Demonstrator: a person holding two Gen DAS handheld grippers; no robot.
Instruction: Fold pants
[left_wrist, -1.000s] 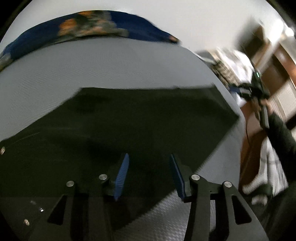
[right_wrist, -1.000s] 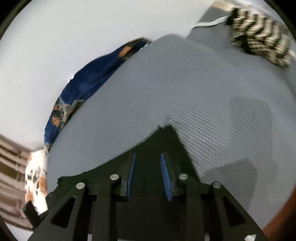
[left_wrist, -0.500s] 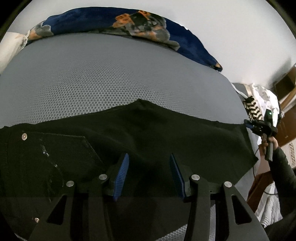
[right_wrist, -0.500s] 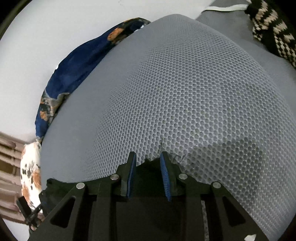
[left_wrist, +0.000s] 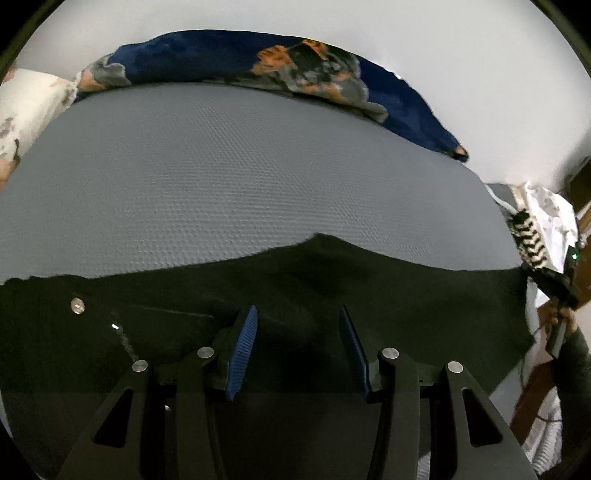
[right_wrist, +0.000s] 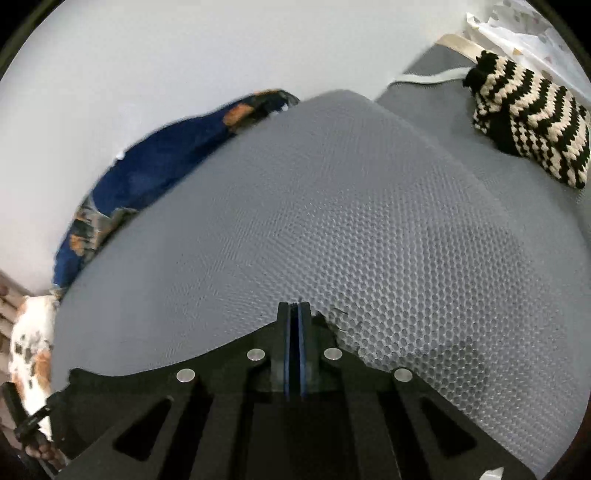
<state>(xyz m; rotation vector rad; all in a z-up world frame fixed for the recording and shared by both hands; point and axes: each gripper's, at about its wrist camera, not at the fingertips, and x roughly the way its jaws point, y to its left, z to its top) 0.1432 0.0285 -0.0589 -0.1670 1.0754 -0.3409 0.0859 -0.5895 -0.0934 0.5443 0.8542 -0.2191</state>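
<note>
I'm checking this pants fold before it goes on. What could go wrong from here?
The right gripper is shut right at the corner of the black pants, so that thin bite may slip when lifted. The left gripper is open over the cloth and holds nothing, so a one-sided pull could drag the pants crooked.

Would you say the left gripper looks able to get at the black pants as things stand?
Probably yes: the left gripper hangs open directly over the black pants, with nothing visible between its fingers and the cloth.

left wrist: low, close, facing mattress (left_wrist: 236, 177) | right wrist: same | shared: blue blanket (left_wrist: 229, 55)
</note>
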